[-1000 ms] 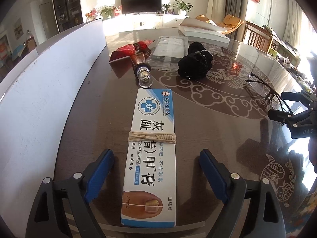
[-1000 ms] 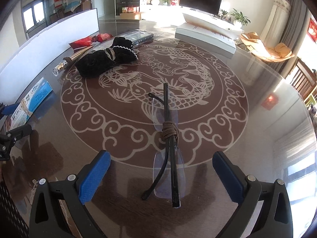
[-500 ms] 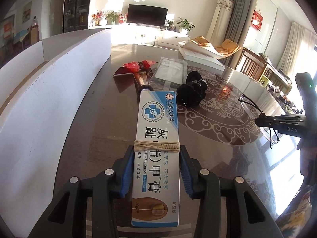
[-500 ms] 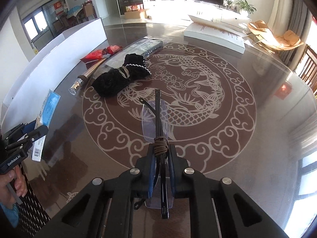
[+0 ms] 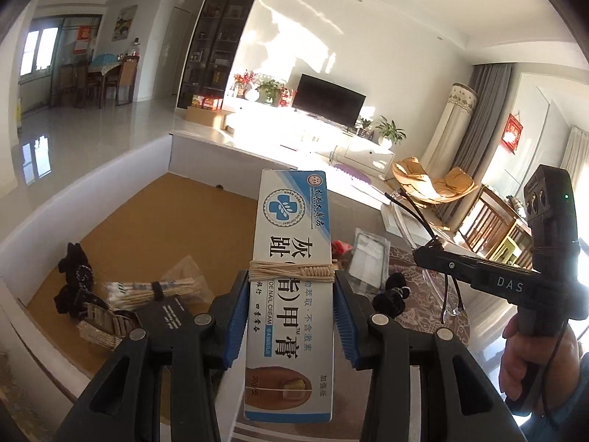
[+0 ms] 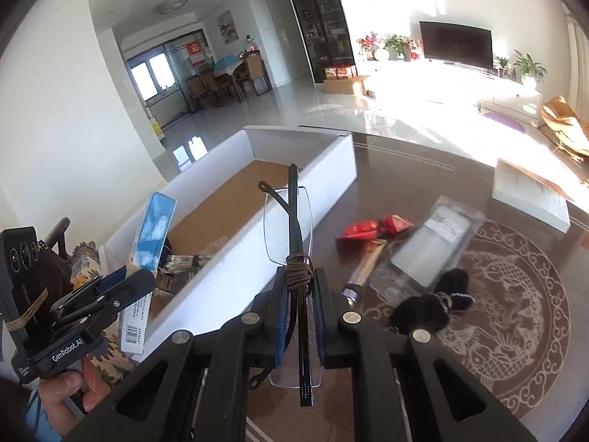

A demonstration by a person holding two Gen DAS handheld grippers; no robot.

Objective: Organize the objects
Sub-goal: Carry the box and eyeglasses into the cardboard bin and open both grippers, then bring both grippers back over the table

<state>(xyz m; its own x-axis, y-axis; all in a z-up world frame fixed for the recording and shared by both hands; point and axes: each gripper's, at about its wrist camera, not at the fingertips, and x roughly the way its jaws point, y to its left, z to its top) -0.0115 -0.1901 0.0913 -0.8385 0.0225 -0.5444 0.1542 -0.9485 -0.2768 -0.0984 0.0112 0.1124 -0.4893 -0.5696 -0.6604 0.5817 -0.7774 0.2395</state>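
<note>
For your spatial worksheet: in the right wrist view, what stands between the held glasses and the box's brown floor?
The white box's near wall stands between the glasses and the floor.

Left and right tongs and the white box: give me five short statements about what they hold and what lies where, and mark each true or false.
1. The left tongs are shut on the nail cream carton. True.
2. The right tongs are open and hold nothing. False: they are shut on the folded eyeglasses.
3. The white box already holds a bundle of cotton swabs. True.
4. The black hair scrunchie lies inside the box. False: it lies on the patterned table.
5. The carton is bare. False: string is wound around it.
</note>
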